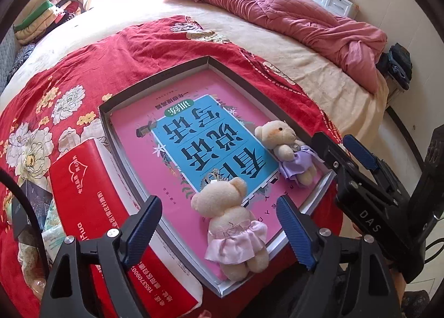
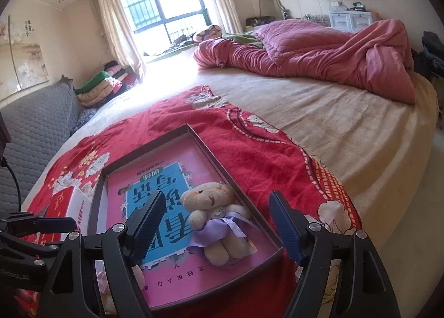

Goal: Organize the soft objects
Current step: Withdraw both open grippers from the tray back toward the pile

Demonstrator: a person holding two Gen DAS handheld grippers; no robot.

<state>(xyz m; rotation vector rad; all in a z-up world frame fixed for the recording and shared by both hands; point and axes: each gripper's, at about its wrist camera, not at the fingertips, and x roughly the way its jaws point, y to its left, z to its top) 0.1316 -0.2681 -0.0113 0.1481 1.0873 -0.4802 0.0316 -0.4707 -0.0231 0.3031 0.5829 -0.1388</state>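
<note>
- Bedroom setting: a wide bed with a beige sheet (image 2: 347,129), partly draped in a red floral cotton cover (image 1: 116,62), fills both views; a rumpled pink quilted duvet (image 2: 319,54) lies at the far right.
- Near teddy: a small cream plush bear in a pale pink satin skirt (image 1: 233,223) lies face down, head toward the far side, at the near edge of the tray floor.
- Right teddy: a small cream plush bear in a lilac satin dress with ribbon (image 2: 219,221) lies on its back against the tray's right wall, dark eyes and blushed cheek showing.
- Container: a shallow rectangular grey cardboard tray (image 1: 155,76) rests on the red cover; it holds a pink book with a blue title panel (image 1: 211,134), and both bears lie on that book, well apart.
- Surroundings: a red and white soft tissue pack (image 1: 83,193) lies just beside the tray's left wall; folded clothes (image 2: 108,82) are stacked far left by the window (image 2: 166,7).
- Left gripper (image 1: 219,229): blue-padded fingers released, spread wide on either side of the pink-skirted bear, not touching it.
- Right gripper (image 2: 216,229): fingers likewise released, flanking the lilac-dressed bear without contact; its body also appears at the right of the left wrist view.
</note>
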